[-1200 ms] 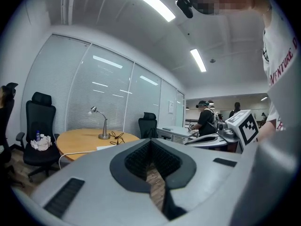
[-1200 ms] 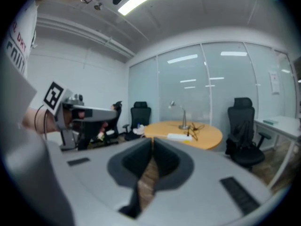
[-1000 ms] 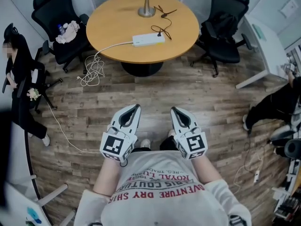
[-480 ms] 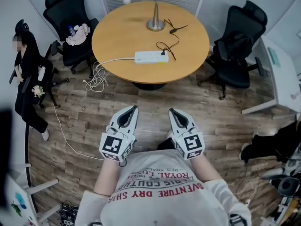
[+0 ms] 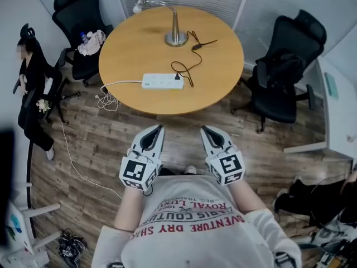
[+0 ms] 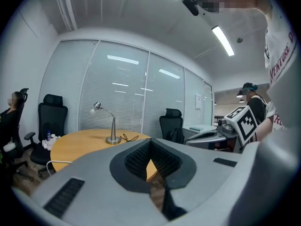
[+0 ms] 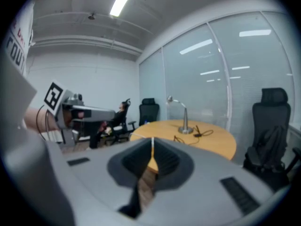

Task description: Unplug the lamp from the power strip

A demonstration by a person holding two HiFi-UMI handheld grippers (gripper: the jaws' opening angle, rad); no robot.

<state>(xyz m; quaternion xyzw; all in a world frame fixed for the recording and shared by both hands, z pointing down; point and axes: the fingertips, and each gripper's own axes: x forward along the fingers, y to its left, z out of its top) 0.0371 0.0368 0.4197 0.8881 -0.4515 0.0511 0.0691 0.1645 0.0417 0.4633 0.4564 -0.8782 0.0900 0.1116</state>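
Both claws are hovering low in front of the person's chest, well apart from the round wooden counter (image 5: 134,49) ahead. The left claw (image 5: 158,128) is showing its jaws pressed together at the tips with nothing between them, and the right claw (image 5: 204,129) is likewise showing closed, empty jaws. On the counter, the lamp (image 5: 175,33) is standing upright near the far edge, its head reaching out to the left. The white power strip (image 5: 162,81) is lying flat on the side nearer the person. The lamp's black cord (image 5: 196,47) is looping from the base down to a dark plug (image 5: 177,77) that is sitting in the strip's right end. A white cable (image 5: 120,82) is running off the strip's left end and dropping onto the wooden floor (image 5: 100,144), where it is lying in a loose tangle. A black office chair (image 5: 75,10) at the counter's left is carrying a pale cloth bundle (image 5: 92,38), and another chair (image 5: 284,60) is standing at the right.
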